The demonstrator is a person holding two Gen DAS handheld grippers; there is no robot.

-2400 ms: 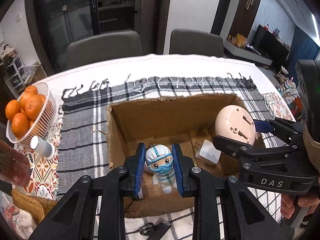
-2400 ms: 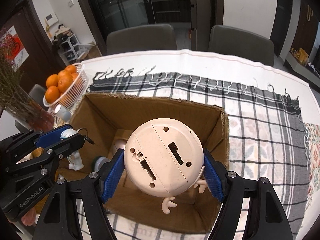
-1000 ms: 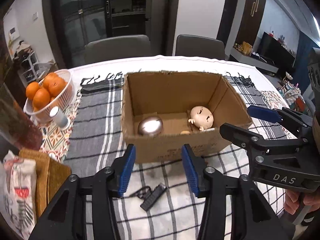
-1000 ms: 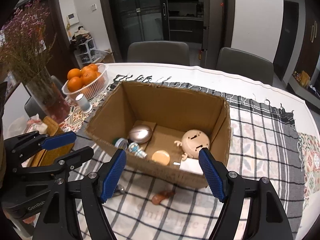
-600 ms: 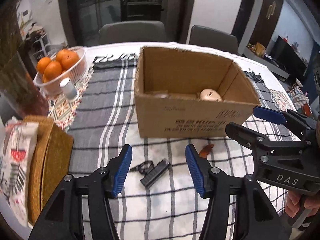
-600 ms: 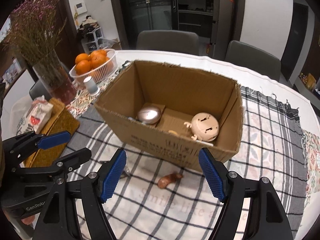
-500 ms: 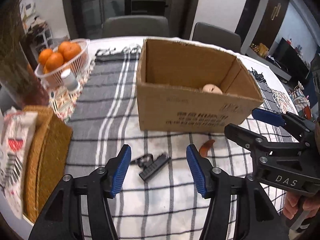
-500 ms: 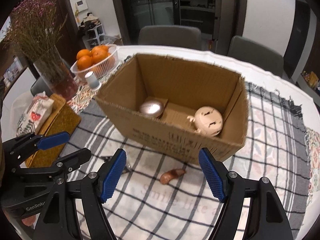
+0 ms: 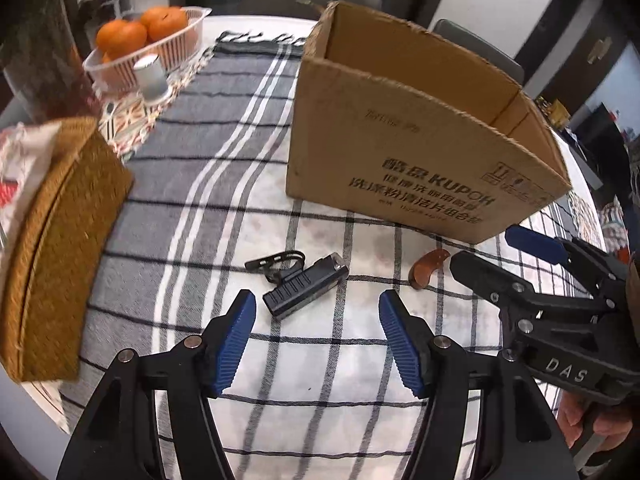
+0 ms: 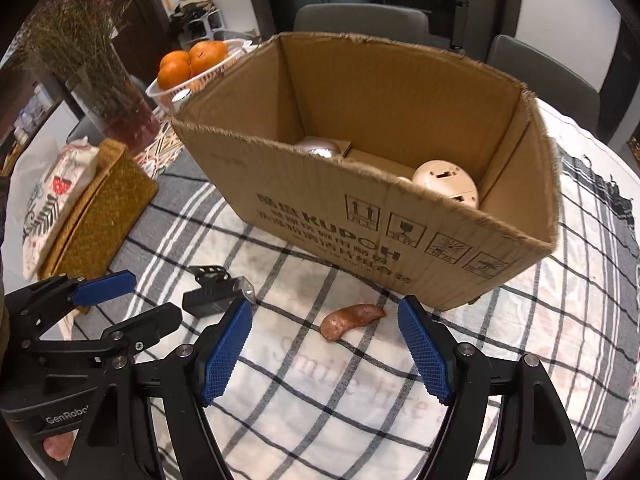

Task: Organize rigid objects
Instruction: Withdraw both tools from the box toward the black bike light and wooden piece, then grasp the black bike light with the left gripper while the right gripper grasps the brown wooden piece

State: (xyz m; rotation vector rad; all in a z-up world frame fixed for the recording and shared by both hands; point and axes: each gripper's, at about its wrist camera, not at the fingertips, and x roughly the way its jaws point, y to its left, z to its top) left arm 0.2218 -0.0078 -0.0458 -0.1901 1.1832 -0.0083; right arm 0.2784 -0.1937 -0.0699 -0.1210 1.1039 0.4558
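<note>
Both grippers have come away from the cardboard box (image 10: 360, 216) and dropped low over the checked cloth (image 9: 320, 360) in front of it, having left the round cream toy (image 10: 446, 182) and a shiny silver thing (image 10: 320, 147) down inside the box. What remains to be tidied lies on the cloth just short of the box's front wall: a black clip-on gadget with its strap (image 9: 304, 290) and, a little to the right of it, a small curved brown piece (image 10: 352, 320). Each tool is lined up with one of them, which suggests a pick with both hands at once. The left gripper (image 9: 316, 336) has just been spreading its jaws; they now stand about half apart with nothing in them, the black gadget lying just ahead of the gap and a bit toward the left pad. The right gripper (image 10: 322, 354) is likewise about half open and holding nothing, with the brown piece just ahead of its blue pads (image 10: 226, 354), roughly centred on the gap, so a short push forward and down should bracket it. Off to the left sit a bowl of oranges (image 9: 144, 44) and a woven box (image 9: 52, 240), well clear of the work.
</note>
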